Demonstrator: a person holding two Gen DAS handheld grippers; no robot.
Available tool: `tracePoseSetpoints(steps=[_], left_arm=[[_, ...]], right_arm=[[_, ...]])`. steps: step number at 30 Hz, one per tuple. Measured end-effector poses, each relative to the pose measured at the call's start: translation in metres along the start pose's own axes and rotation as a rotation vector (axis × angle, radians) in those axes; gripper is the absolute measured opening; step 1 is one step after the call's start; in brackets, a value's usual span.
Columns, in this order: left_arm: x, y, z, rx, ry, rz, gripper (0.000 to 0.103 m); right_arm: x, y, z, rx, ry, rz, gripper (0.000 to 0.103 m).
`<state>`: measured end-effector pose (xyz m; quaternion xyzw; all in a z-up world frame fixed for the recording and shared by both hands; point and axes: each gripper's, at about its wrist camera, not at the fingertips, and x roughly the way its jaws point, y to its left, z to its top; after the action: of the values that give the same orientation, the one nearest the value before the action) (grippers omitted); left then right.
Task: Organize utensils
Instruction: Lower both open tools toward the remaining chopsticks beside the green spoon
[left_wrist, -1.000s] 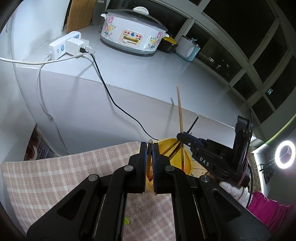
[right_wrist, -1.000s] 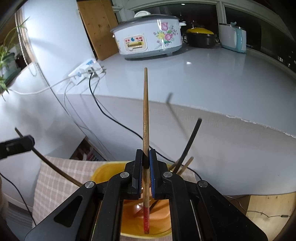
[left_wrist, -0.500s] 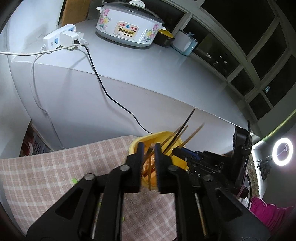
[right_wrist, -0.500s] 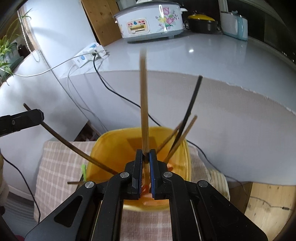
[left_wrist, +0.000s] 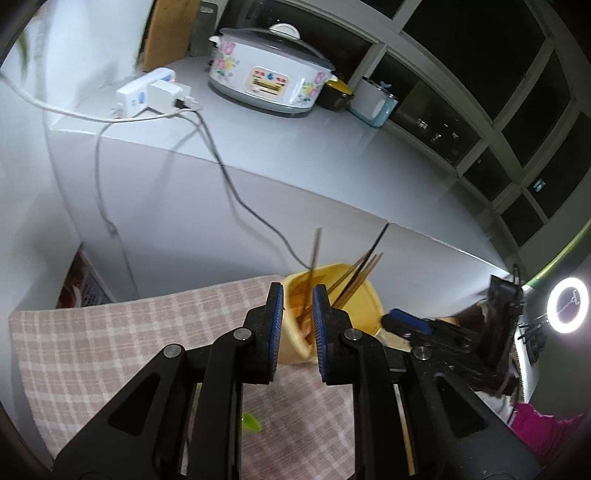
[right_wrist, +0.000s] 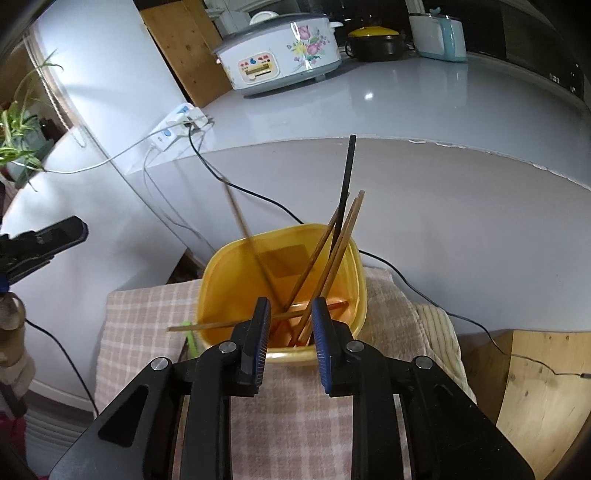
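Here, the only writing in sight is on the floral electric cooker (right_wrist: 280, 61) on the grey counter (right_wrist: 424, 107): a cream control panel with small red characters and a blue droplet mark, too small to read. Beside it stand a black pot with a yellow lid (right_wrist: 375, 42) and a pale blue and white appliance (right_wrist: 439, 35), and a white power strip (left_wrist: 147, 94) with a plugged adapter sits at the counter's corner. The yellow plastic container (right_wrist: 354, 273) stands on a pink checked cloth (right_wrist: 147, 332) below the counter edge, and it holds the chopsticks: several brown wooden chopsticks (right_wrist: 343, 236) lean against its far right rim together with one black chopstick (right_wrist: 346, 173) that rises highest, another brown chopstick (right_wrist: 243, 221), blurred, tilts toward the left rim, and one more brown chopstick (right_wrist: 207, 325) lies low across the near left rim with its end sticking out over the cloth. A green sliver (right_wrist: 190, 338) lies on the cloth just beside the container. The right gripper (right_wrist: 288, 325) hovers at the container's near rim, its blue-padded jaws spread apart and holding nothing. The left gripper (left_wrist: 298, 314) is likewise parted and empty, with the container seen between its jaws. A lit ring light (left_wrist: 567, 310) glows at the far right of the left view.
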<state>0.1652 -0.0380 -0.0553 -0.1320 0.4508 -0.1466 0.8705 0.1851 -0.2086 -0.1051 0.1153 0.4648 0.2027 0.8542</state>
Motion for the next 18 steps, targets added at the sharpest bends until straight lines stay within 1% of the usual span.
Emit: tracePoseSetpoints(steps=[4, 8, 12, 14, 18], left_arm=[[-0.011, 0.017, -0.014, -0.016, 0.000, 0.047, 0.014], [-0.022, 0.041, -0.031, -0.063, 0.009, 0.093, 0.014], [-0.031, 0.068, -0.055, -0.121, 0.032, 0.146, 0.014], [-0.034, 0.079, -0.068, -0.134, 0.049, 0.180, 0.014], [-0.035, 0.098, -0.093, -0.178, 0.088, 0.210, 0.014]], right_arm=[[-0.008, 0.006, -0.008, -0.016, -0.002, 0.015, 0.021], [-0.012, 0.016, -0.021, -0.044, 0.015, 0.037, 0.021], [-0.009, 0.030, -0.038, -0.086, 0.059, 0.059, 0.021], [-0.004, 0.037, -0.046, -0.102, 0.086, 0.070, 0.021], [0.009, 0.051, -0.066, -0.129, 0.149, 0.096, 0.021]])
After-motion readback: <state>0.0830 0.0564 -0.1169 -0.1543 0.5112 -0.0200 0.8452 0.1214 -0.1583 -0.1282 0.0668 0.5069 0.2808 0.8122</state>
